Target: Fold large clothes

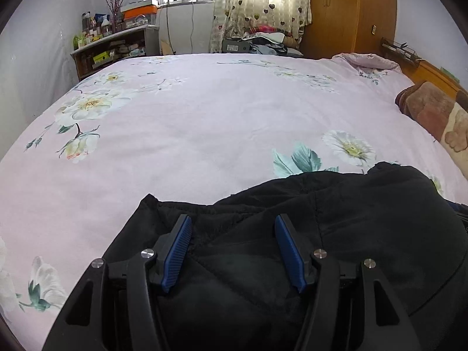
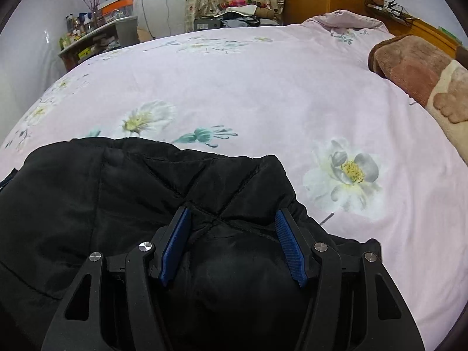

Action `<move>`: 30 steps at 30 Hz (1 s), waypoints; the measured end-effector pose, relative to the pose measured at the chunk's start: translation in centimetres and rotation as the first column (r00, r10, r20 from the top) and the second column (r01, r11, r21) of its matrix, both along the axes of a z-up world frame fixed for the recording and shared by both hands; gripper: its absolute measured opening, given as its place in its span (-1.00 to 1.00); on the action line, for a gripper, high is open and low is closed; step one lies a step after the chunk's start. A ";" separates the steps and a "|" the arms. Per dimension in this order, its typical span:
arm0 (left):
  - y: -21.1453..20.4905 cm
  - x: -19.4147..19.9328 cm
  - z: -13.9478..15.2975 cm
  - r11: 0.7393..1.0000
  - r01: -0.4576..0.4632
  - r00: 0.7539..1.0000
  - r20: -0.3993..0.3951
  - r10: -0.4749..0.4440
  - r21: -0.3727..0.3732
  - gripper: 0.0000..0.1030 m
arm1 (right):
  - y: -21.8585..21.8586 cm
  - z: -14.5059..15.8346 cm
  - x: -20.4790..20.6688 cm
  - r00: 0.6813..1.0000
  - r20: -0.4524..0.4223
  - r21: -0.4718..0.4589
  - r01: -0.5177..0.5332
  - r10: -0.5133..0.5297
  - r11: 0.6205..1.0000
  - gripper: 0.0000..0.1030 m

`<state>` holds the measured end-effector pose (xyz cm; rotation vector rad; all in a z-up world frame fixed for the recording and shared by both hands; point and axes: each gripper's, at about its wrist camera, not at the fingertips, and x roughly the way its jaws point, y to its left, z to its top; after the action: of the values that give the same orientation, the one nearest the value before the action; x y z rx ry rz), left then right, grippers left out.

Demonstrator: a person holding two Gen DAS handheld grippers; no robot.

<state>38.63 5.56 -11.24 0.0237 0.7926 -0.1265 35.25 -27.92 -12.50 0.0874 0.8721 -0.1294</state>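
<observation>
The black quilted garment [image 1: 336, 234] lies bunched in the lower part of both frames on the bed [image 1: 204, 122], so folding looks barely begun, with spreading and every fold left. The left hand-held gripper [image 1: 233, 228] and the right hand-held gripper [image 2: 233, 222] each hover over it with jaws spread, gripping nothing. Bare sheet fills the middle of both frames; a brown blanket [image 2: 415, 70] crowds the right edge.

Black quilted jacket [image 2: 117, 193] bunched on bed
</observation>
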 end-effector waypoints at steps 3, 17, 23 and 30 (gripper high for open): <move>0.6 0.1 -0.5 1.000 -0.002 1.000 0.005 0.002 -0.022 0.22 | -0.5 -0.6 0.0 1.000 0.012 0.020 0.005 -0.005 1.000 0.16; 0.9 -0.7 2.6 1.000 -0.006 1.000 -0.029 0.006 0.006 0.20 | -0.3 2.0 -0.1 1.000 -0.016 0.006 0.013 -0.012 1.000 0.16; 3.0 -6.3 6.7 0.999 0.023 0.997 0.074 -0.020 -0.029 0.20 | 0.0 6.7 -5.8 0.996 0.091 0.026 -0.001 -0.002 1.000 0.16; 6.8 -6.9 2.0 0.993 -0.085 0.996 0.003 0.085 -0.076 0.32 | -1.7 2.0 -8.6 0.999 0.005 0.059 0.045 -0.046 0.997 0.06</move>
<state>31.72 12.35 -9.19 -0.0816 0.7807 -0.0758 26.60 -29.61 -10.48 0.1626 0.8679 -0.1459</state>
